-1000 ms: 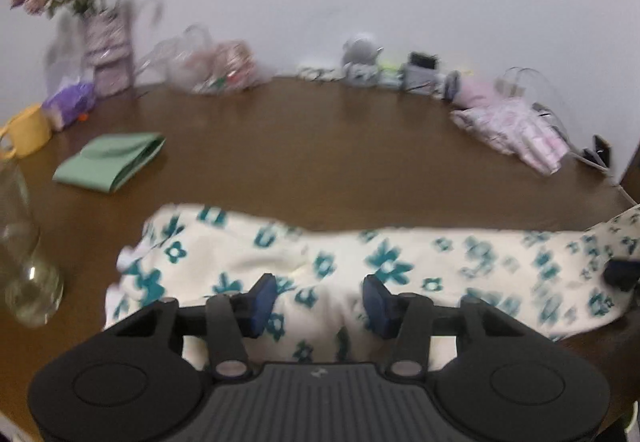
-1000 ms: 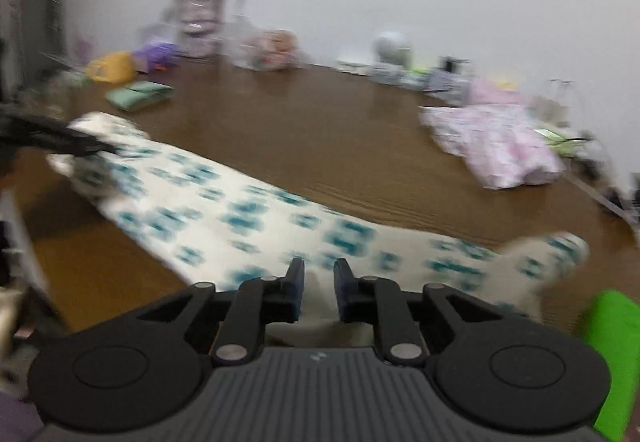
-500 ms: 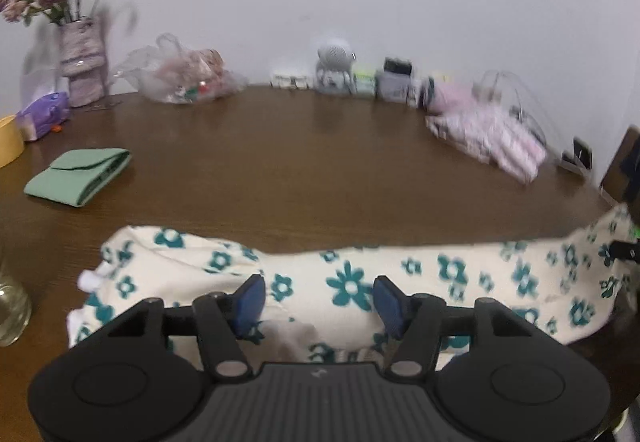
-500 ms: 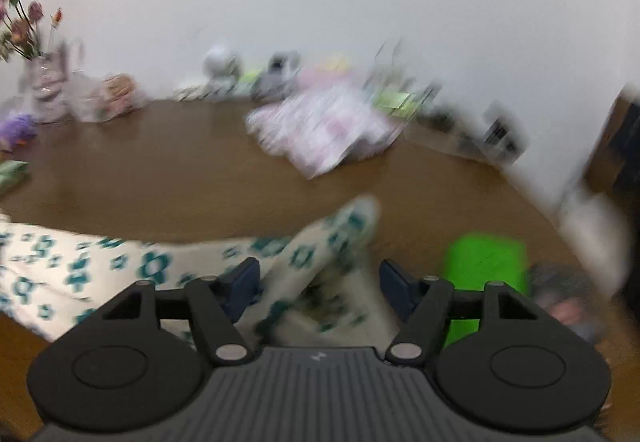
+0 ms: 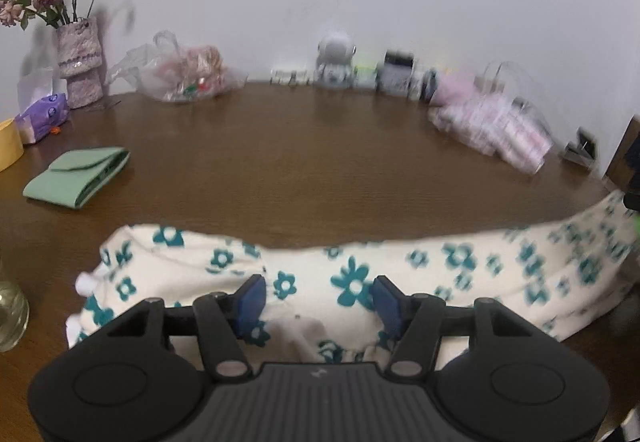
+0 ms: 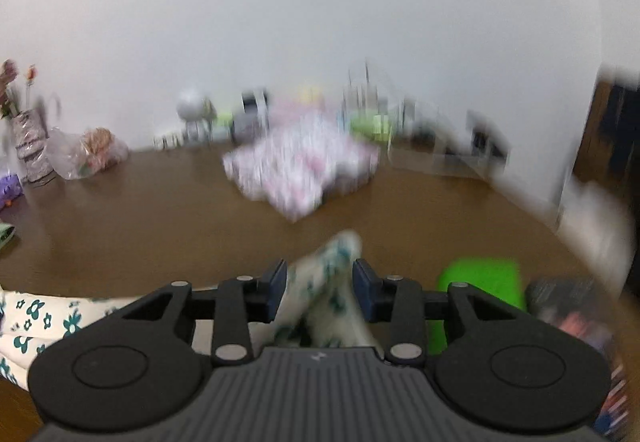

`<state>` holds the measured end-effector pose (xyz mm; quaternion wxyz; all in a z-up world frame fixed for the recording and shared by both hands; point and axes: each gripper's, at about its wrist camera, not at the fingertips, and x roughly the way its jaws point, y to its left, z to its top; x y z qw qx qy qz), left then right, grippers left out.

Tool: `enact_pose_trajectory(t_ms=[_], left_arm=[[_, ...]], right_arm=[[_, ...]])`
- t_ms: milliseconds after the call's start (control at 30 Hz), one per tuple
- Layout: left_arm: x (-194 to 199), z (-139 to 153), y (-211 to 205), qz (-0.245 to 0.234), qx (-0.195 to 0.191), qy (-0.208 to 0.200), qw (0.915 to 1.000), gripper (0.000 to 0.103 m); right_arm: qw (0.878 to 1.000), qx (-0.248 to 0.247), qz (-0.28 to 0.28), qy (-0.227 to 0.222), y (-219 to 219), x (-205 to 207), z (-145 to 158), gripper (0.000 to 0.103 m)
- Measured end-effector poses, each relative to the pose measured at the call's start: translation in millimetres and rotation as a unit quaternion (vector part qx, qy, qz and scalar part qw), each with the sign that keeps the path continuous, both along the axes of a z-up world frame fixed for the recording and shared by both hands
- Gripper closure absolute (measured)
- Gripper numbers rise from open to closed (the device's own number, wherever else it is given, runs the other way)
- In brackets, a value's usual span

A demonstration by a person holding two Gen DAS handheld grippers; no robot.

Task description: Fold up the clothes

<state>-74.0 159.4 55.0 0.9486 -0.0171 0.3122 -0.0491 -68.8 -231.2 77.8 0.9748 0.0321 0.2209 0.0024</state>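
Item: cream garment with teal flowers (image 5: 360, 274), lying stretched in a long band across the lower half of the left wrist frame, on the brown worktop (image 5: 304, 170). Its upper edge is running from lower left up toward the right edge of the frame; its left end is bunching into rumpled folds.

Left gripper (image 5: 318, 300): sitting low over the garment's near edge, jaws standing wide apart, cloth showing between them, nothing clamped.

Right gripper (image 6: 320, 284): jaws standing apart with a raised tip of the garment (image 6: 328, 274) poking up between them; the frame is blurring, so contact of the pads with the cloth cannot be told.

Open room: a broad bare stretch of worktop is lying beyond the garment, through the middle of both frames.

Bordering things:
- folded green cloth (image 5: 76, 178), middle left, well apart from the garment;
- glass jar (image 5: 12, 316), at the lower left edge;
- vase of flowers (image 5: 78, 62), upper left by the wall;
- clear plastic bag (image 5: 180, 74), beside the vase;
- pink-and-white clothing pile (image 5: 492, 126), right of centre at the far edge;
- bright green object (image 6: 480, 290), lower right of the right wrist frame, just beside the right gripper.
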Motion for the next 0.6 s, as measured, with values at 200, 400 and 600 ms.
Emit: enact_pose_trajectory(t_ms=[200, 400, 600], left_arm=[[6, -5, 9, 0.018, 0.017, 0.011, 0.9996, 0.043], [0, -9, 30, 0.042, 0.012, 0.019, 0.9989, 0.042], [-8, 11, 58, 0.117, 0.027, -0.001, 0.9928, 0.018]], right_arm=[[0.997, -0.039, 0.056, 0.020, 16, -4, -6, 0.093], [0.990, -0.050, 0.100, 0.087, 30, 8, -34, 0.101], [0.987, -0.063, 0.127, 0.080, 45, -1, -24, 0.075]])
